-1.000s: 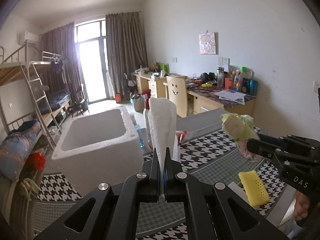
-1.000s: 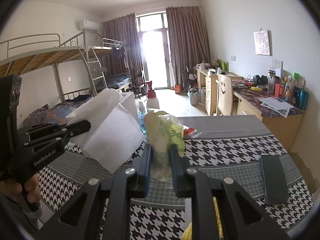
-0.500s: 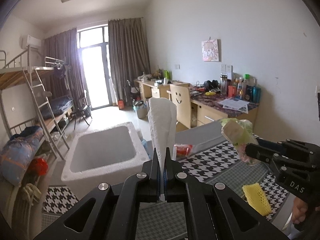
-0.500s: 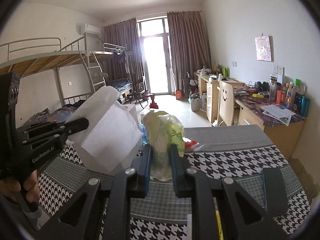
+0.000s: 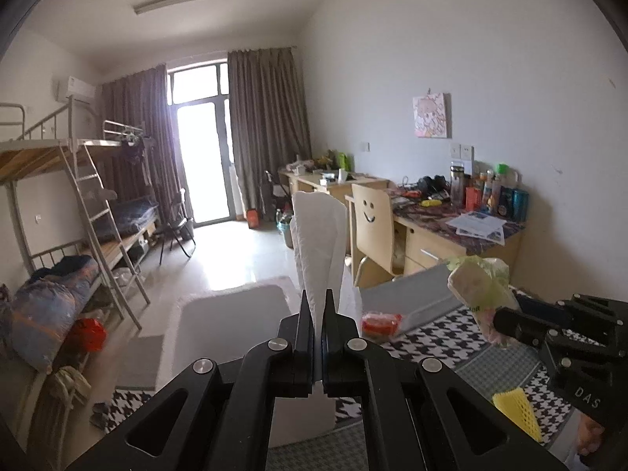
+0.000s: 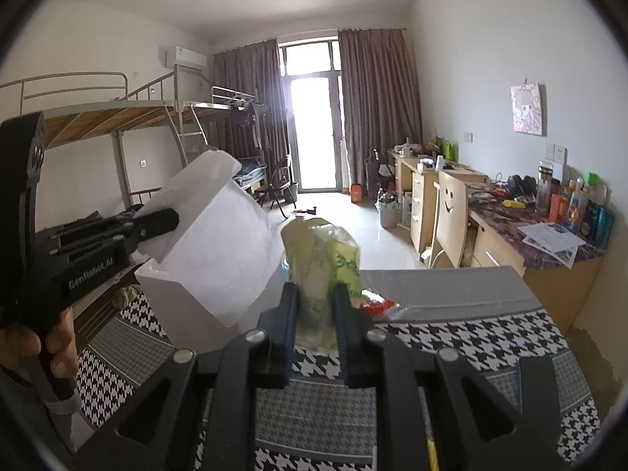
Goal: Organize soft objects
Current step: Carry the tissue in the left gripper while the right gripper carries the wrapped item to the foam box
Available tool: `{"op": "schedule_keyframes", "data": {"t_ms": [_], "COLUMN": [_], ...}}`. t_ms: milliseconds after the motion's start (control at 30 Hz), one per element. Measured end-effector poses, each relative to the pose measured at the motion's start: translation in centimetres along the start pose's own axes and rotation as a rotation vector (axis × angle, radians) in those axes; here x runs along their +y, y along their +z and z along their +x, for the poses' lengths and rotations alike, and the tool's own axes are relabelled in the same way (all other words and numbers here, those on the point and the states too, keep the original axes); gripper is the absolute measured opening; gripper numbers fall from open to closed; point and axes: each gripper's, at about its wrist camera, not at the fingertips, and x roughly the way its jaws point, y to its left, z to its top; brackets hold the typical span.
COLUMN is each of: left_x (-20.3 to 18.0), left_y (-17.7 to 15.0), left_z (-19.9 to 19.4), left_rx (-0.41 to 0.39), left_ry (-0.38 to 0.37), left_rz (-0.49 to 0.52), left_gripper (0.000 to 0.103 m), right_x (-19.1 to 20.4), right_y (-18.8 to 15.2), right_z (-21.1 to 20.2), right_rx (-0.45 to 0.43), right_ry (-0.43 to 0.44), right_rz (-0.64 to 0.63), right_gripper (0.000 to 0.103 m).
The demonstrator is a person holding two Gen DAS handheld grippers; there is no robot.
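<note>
My left gripper is shut on a folded white paper towel that stands up above its fingertips. From the right wrist view the same white paper towel hangs as a wide sheet from that left gripper. My right gripper is shut on a green-printed plastic bag with soft contents. That plastic bag and the right gripper show at the right of the left wrist view. A white foam box stands open below the towel.
The houndstooth tablecloth covers the table. On it lie a red packet, a yellow foam net and a dark flat case. A bunk bed stands left; desks and a chair line the right wall.
Both grippers have risen with their loads. The foam box and the tablecloth now sit lower in both views, and more of the floor shows beyond.
</note>
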Motion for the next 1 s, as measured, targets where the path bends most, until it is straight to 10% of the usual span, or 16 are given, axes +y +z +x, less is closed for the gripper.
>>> {"op": "schedule_keyframes", "data": {"t_ms": [1000], "left_x": [6.3], "left_y": [0.1], "left_z": [2.1], "left_rx": [0.033], "left_ry": [0.190], "left_rz": [-0.077], "left_gripper": [0.002], "right_x": [5.1], "right_y": [3.7], "right_z": [3.6], "right_rx": [0.024], "right_ry": [0.085], "right_rz": [-0.109], "right_gripper": [0.022]}}
